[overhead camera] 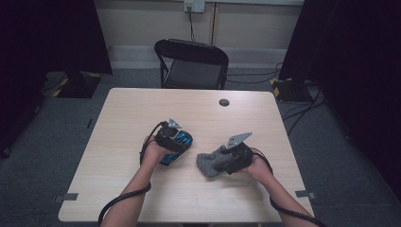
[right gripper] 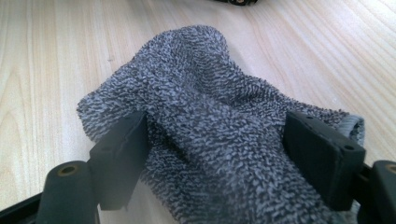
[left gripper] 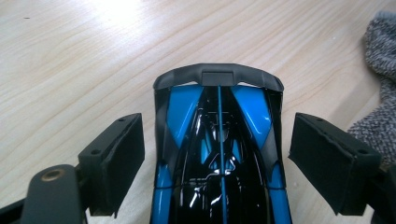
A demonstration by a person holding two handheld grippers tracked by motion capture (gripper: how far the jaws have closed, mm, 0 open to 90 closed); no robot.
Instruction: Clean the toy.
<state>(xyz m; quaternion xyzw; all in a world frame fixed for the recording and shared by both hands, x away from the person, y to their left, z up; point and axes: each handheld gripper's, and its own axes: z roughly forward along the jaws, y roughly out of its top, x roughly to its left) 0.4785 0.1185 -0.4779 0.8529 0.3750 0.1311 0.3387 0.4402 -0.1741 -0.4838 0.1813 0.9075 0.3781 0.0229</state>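
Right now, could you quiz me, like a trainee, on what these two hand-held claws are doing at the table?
1. True or false: the left gripper has its pads clamped on the toy car.
2. What lies between the right gripper's pads?
3. Which side of the car is the cloth on, from the high view: A left, B right?

Key: 1 false, gaps show on both sides; 2 a grey terry cloth; 3 B.

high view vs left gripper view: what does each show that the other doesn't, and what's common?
High view: the black folding chair behind the table, and the right gripper at the grey cloth. Left gripper view: the left gripper with open jaws flanking the blue toy car, a gap at each of the pads, and the dark wing at the car's far end. Both: car, cloth, wooden table.
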